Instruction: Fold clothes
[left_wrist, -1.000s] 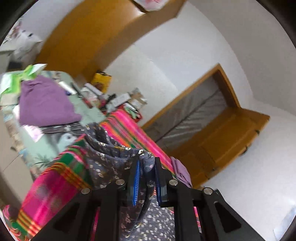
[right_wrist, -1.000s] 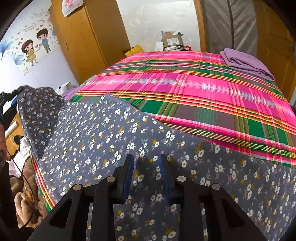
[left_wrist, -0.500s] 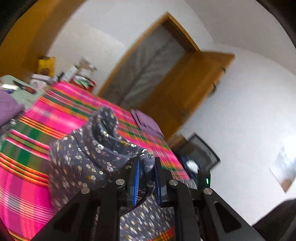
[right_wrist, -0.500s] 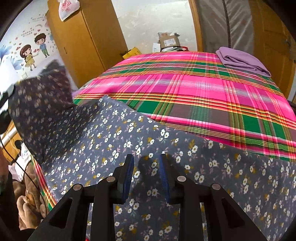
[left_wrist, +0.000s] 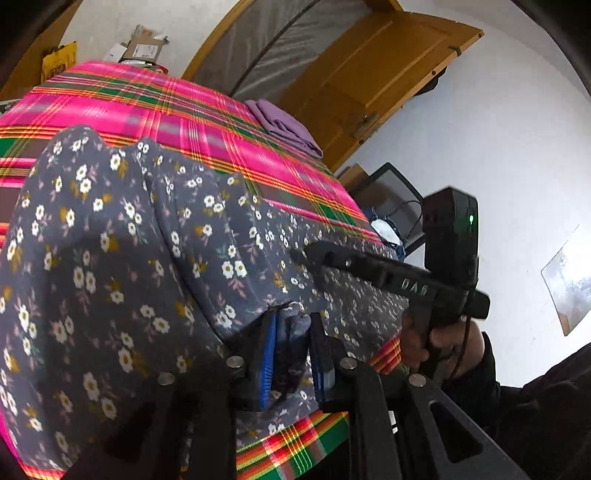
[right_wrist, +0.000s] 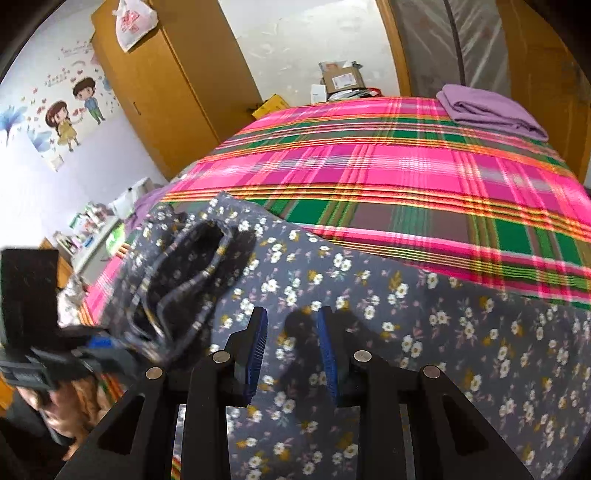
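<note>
My left gripper (left_wrist: 291, 354) pinches a bunched fold of the floral garment (left_wrist: 122, 258); right gripper (right_wrist: 291, 350) hangs open over it at the bed's (right_wrist: 388, 173) near edge.

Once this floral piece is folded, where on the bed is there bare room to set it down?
The widest free patch is the middle of the plaid bedspread, between the floral garment along the near edge and the folded purple cloth at the far right corner. The far left part also looks bare. The near edge is crowded: the garment covers it, with both hand-held grippers there.
</note>
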